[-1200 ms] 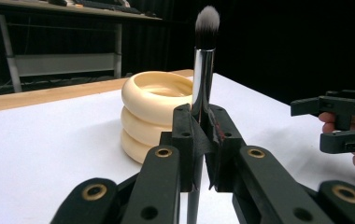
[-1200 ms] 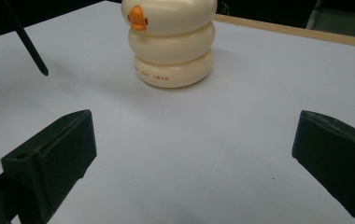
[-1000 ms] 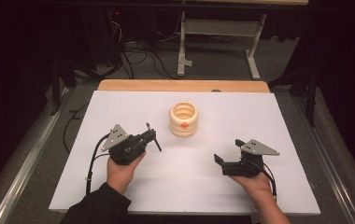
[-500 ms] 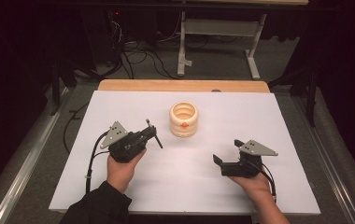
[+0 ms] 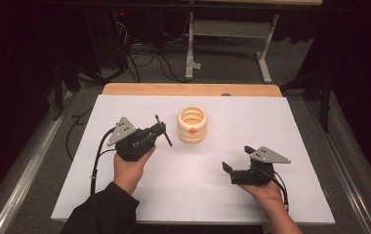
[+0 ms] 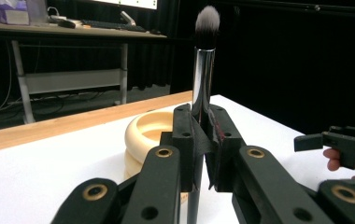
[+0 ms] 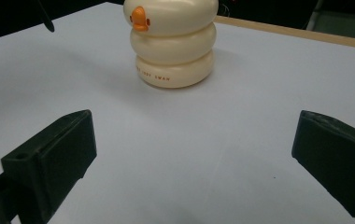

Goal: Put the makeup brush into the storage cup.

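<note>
My left gripper (image 5: 156, 132) is shut on a makeup brush (image 5: 158, 121), left of the centre of the white table. In the left gripper view the brush (image 6: 202, 70) stands upright between the jaws, with a silver ferrule and a grey-white bristle tip on top. A cream holder (image 5: 192, 125) made of stacked rings, with an orange beak, stands just right of the brush. My right gripper (image 5: 237, 158) is open and holds nothing, nearer the person at the right. It faces the holder (image 7: 173, 42) from a short distance, and its fingers (image 7: 49, 158) are spread wide.
The white board (image 5: 281, 126) lies on a wooden table whose far edge (image 5: 188, 89) shows behind it. Beyond are a dark floor, cables and a metal desk frame (image 5: 227, 29). The right gripper (image 6: 344, 144) appears at the far right of the left gripper view.
My left gripper has drifted slightly away from the person with the brush. The right gripper has shifted a little to the left. The holder has not moved.
</note>
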### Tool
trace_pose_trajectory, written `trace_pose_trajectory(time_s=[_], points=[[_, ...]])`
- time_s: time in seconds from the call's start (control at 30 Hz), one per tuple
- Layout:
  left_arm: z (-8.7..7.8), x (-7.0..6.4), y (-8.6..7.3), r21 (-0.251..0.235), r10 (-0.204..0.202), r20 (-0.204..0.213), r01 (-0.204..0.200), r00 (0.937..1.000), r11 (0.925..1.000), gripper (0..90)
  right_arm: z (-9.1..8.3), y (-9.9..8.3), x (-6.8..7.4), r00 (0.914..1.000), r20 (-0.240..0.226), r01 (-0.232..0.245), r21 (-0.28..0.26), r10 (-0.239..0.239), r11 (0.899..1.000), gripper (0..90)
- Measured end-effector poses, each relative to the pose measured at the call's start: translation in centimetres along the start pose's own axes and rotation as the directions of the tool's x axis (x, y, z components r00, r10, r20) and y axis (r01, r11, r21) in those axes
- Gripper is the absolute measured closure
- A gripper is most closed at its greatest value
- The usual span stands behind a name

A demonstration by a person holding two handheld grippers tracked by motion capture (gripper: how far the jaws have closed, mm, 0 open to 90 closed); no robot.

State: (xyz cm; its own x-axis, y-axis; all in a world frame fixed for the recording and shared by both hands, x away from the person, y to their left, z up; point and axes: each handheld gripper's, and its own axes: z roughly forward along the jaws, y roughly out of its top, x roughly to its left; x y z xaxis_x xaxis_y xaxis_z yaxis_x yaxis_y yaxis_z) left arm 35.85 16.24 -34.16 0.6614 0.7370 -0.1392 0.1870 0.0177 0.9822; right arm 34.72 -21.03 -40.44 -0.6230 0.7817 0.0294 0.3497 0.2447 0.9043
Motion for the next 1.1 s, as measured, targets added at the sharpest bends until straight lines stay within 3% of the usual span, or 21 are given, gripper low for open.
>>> trace_pose_trajectory(time_s=[1.1], points=[[3.9, 0.2, 2.4, -0.008, -0.005, -0.016, 0.005, 0.9999, 1.0, 82.8, -0.1, 0.0, 0.0, 1.0, -0.005, 0.0, 0.0, 0.0, 1.0, 1.3]])
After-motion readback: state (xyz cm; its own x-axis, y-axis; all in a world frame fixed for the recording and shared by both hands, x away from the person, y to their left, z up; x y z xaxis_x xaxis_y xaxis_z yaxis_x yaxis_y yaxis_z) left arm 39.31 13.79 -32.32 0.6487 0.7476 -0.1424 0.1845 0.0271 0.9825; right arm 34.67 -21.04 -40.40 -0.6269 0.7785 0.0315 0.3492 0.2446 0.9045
